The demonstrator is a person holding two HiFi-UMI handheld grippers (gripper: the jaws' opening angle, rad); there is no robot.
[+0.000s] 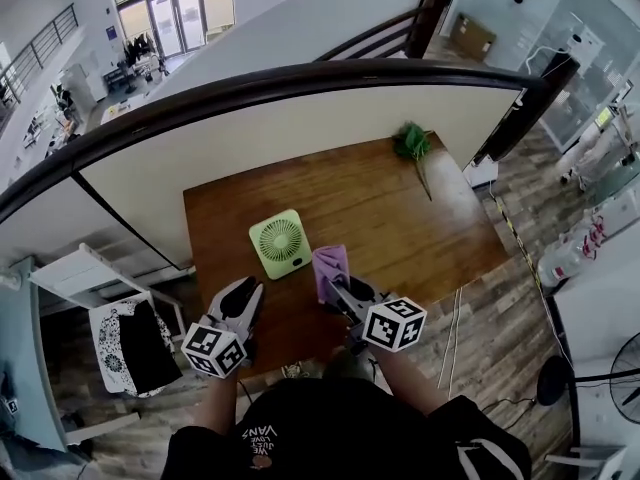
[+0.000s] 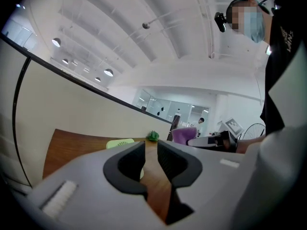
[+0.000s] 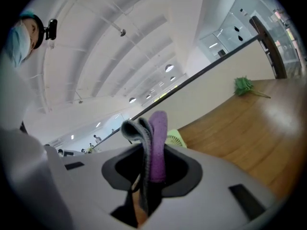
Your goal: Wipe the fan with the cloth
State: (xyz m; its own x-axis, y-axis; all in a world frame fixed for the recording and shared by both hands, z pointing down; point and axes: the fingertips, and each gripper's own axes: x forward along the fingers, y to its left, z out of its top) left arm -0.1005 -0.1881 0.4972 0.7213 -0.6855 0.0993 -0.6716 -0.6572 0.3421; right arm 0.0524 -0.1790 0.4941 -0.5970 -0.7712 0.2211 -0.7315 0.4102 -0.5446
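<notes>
Cloth point(image 1: 331, 266) clamped in right gripper point(image 1: 337, 288) over the near edge of the table point(image 1: 420, 228), just beside the fan point(image 1: 280, 243).
Left gripper point(image 1: 249, 290) parted and empty by the near-left corner; bare wood toward far and right edges; green sprig point(image 1: 411, 141) at far-right corner; cloth's lower end hidden inside jaws.

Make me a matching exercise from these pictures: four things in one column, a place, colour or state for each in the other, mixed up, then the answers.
1 fan
2 cloth
3 leafy sprig
4 left gripper

A far corner of the table
B jaws apart, empty
C light green
D purple, clamped in the right gripper

Pairs: 1-C, 2-D, 3-A, 4-B
</notes>
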